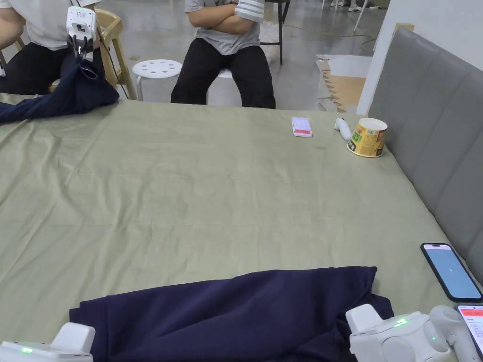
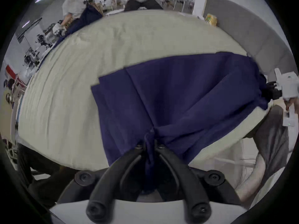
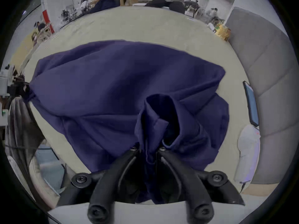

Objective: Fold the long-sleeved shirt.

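A navy long-sleeved shirt (image 1: 245, 311) lies along the near edge of the green-sheeted bed (image 1: 212, 188), spread left to right. In the left gripper view my left gripper (image 2: 149, 144) is shut on a bunched fold of the shirt (image 2: 186, 90) at its near edge. In the right gripper view my right gripper (image 3: 148, 149) is shut on a gathered, rolled part of the shirt (image 3: 121, 82). The white bodies of both grippers sit at the bottom of the head view, left (image 1: 52, 346) and right (image 1: 401, 334). The far end of the shirt lies flat on the sheet.
A phone (image 1: 451, 272) and a second phone (image 1: 473, 325) lie at the near right. A phone (image 1: 302, 126), a white controller (image 1: 343, 128) and a paper cup (image 1: 368, 137) sit far right. A grey headboard (image 1: 438, 127) lines the right side. Across the bed another person holds a gripper (image 1: 81, 28) on a second navy garment (image 1: 61, 96); someone else sits with arms crossed.
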The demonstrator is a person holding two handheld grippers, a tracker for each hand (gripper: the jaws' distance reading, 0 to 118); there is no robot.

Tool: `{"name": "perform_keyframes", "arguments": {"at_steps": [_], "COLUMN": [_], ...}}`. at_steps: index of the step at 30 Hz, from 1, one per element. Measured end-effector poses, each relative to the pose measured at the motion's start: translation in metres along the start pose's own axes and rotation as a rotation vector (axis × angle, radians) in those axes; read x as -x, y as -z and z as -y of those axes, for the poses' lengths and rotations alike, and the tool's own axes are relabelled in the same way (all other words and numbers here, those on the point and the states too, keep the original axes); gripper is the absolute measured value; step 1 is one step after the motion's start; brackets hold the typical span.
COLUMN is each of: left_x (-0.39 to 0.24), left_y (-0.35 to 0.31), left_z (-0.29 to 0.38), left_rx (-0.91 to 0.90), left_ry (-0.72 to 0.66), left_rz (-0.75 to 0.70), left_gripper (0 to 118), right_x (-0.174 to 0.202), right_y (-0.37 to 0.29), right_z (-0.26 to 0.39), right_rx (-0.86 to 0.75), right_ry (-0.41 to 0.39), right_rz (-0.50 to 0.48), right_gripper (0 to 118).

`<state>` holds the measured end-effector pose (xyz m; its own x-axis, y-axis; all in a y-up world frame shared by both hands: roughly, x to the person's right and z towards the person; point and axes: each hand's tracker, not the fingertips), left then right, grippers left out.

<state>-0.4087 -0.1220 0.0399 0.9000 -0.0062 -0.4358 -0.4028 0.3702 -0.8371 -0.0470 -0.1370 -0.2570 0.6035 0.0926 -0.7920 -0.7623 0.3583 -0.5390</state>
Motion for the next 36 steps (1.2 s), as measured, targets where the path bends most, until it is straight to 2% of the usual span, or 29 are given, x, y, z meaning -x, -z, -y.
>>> {"name": "perform_keyframes", "arguments": {"at_steps": [5,7,8,9,10,12,13,14,15,18,19,20,21,22,23,25,27,28,29,30,31,33,34,36], "left_x": [0.015,0.016,0.017,0.019,0.021,0.029,0.033,0.042,0.05,0.048,0.047,0.046,0.053,0.053,0.052,0.055,0.06,0.064,0.073,0.082,0.093,0.101,0.11,0.121], "left_y": [0.004,-0.008,-0.014,-0.02,-0.028,-0.047,-0.061,-0.078,-0.097,-0.138,-0.147,-0.154,-0.148,-0.146,-0.142,-0.13,-0.118,-0.11,-0.098,-0.089,-0.077,-0.061,-0.06,-0.049], "left_z": [-0.003,0.001,0.003,0.004,0.006,0.008,0.009,0.014,0.016,0.008,0.004,0.001,-0.001,-0.003,-0.006,-0.008,-0.006,-0.003,-0.001,0.001,0.003,0.007,0.008,0.007], "left_rx": [-0.03,-0.051,-0.056,-0.067,-0.084,-0.135,-0.194,-0.287,-0.34,-0.4,-0.405,-0.412,-0.435,-0.441,-0.435,-0.395,-0.36,-0.356,-0.352,-0.345,-0.328,-0.292,-0.329,-0.289], "left_ry": [-0.056,-0.057,-0.051,-0.057,-0.071,-0.123,-0.164,-0.209,-0.242,-0.312,-0.31,-0.307,-0.306,-0.287,-0.279,-0.292,-0.31,-0.352,-0.399,-0.458,-0.515,-0.62,-0.658,-0.672], "left_rz": [0.02,0.021,0.028,0.047,0.07,0.137,0.156,0.145,0.209,0.213,0.194,0.179,0.151,0.143,0.134,0.129,0.175,0.21,0.243,0.302,0.353,0.381,0.431,0.471], "left_gripper": [12,12,13,19,40,95,111,107,105,108,104,91,67,20,6,4,5,21,51,86,111,104,105,105], "right_x": [-0.012,-0.019,-0.019,-0.02,-0.022,-0.026,-0.027,-0.029,-0.032,-0.039,-0.041,-0.042,-0.043,-0.042,-0.041,-0.038,-0.031,-0.028,-0.025,-0.023,-0.021,-0.018,-0.016,-0.013], "right_y": [-0.01,-0.013,-0.019,-0.027,-0.036,-0.06,-0.074,-0.089,-0.107,-0.147,-0.158,-0.165,-0.174,-0.177,-0.178,-0.175,-0.173,-0.173,-0.172,-0.17,-0.169,-0.168,-0.167,-0.166], "right_z": [0.0,0.005,0.009,0.011,0.014,0.016,0.016,0.015,0.013,-0.001,-0.007,-0.011,-0.015,-0.018,-0.021,-0.025,-0.026,-0.025,-0.024,-0.024,-0.024,-0.021,-0.021,-0.02], "right_rx": [-0.022,-0.05,-0.069,-0.107,-0.14,-0.18,-0.203,-0.242,-0.3,-0.406,-0.434,-0.469,-0.502,-0.515,-0.512,-0.508,-0.49,-0.493,-0.492,-0.484,-0.475,-0.468,-0.463,-0.455], "right_ry": [0.044,0.092,0.107,0.134,0.171,0.238,0.256,0.26,0.256,0.259,0.265,0.282,0.286,0.28,0.282,0.289,0.261,0.265,0.266,0.262,0.258,0.254,0.253,0.256], "right_rz": [-0.032,-0.068,-0.072,-0.081,-0.107,-0.151,-0.14,-0.132,-0.134,-0.065,-0.036,-0.023,-0.004,-0.001,0.005,-0.007,-0.037,-0.037,-0.044,-0.061,-0.077,-0.086,-0.085,-0.079], "right_gripper": [12,12,12,16,36,94,118,118,118,118,110,92,57,0,0,0,0,0,0,0,0,0,0,0]}}
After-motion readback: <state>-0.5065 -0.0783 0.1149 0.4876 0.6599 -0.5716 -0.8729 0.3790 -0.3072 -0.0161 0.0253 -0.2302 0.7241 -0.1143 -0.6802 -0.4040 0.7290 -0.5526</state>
